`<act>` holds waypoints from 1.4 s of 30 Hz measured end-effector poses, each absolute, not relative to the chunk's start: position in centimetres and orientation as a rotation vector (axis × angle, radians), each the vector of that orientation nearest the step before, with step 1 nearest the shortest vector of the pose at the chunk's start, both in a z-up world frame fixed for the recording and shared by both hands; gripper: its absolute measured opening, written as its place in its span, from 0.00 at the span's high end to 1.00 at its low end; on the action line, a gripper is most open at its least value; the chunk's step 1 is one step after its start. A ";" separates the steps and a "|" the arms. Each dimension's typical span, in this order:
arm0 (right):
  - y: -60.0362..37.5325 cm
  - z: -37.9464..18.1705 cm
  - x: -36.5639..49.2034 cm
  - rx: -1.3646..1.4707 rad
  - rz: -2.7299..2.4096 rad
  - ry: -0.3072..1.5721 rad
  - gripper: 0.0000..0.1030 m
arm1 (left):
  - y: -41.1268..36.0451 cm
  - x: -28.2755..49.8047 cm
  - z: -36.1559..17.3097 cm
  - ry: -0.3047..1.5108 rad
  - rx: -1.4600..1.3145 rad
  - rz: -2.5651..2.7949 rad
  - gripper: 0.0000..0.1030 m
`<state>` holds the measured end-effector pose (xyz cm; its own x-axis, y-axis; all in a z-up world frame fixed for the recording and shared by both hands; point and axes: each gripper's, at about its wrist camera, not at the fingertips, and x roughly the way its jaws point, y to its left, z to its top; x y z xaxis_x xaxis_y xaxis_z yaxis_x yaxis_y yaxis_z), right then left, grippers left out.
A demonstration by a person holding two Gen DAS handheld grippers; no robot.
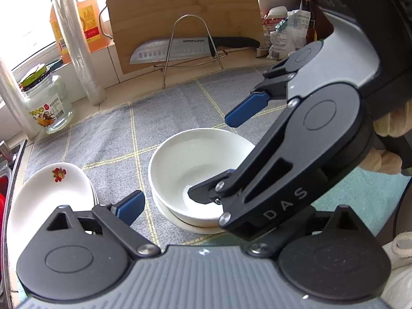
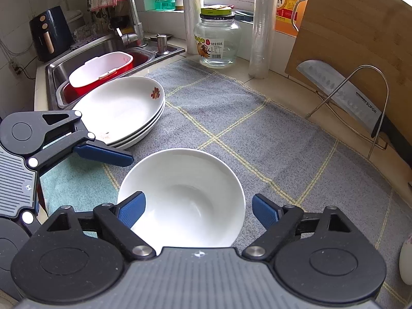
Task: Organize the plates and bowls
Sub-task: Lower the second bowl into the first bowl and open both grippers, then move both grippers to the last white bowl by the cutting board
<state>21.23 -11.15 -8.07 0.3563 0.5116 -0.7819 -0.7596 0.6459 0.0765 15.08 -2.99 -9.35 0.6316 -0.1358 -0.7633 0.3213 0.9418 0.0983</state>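
Both my grippers stand open around a white bowl on the grey checked cloth.

My right gripper (image 2: 198,207) has its blue fingers apart, one on each side of the bowl (image 2: 185,193), not pressing it; in the left view the bowl sits nested in another. My left gripper (image 1: 195,206) is spread wide too, holding nothing. Just left, a stack of plates (image 2: 123,110) rests by the sink (image 2: 59,64). Farther off stand a glass jar (image 2: 217,41) and a knife (image 2: 342,92) against a cutting board (image 2: 360,25).
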 end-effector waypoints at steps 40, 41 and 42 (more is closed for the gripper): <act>-26.6 -7.2 19.2 -0.137 0.280 0.811 0.00 | -9.2 15.6 -7.1 0.748 0.244 -0.528 0.02; -27.8 -7.6 19.3 -0.146 0.253 0.811 0.00 | -9.9 15.7 -7.3 0.753 0.248 -0.532 0.02; -28.8 -8.0 19.4 -0.150 0.232 0.811 0.00 | -10.5 15.9 -7.4 0.760 0.252 -0.534 0.02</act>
<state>19.45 -28.81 -7.99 0.6652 0.1470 -0.7320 -0.2617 0.9641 -0.0442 15.94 -10.49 -7.43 0.6007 -0.3669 -0.7104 0.5442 0.8385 0.0271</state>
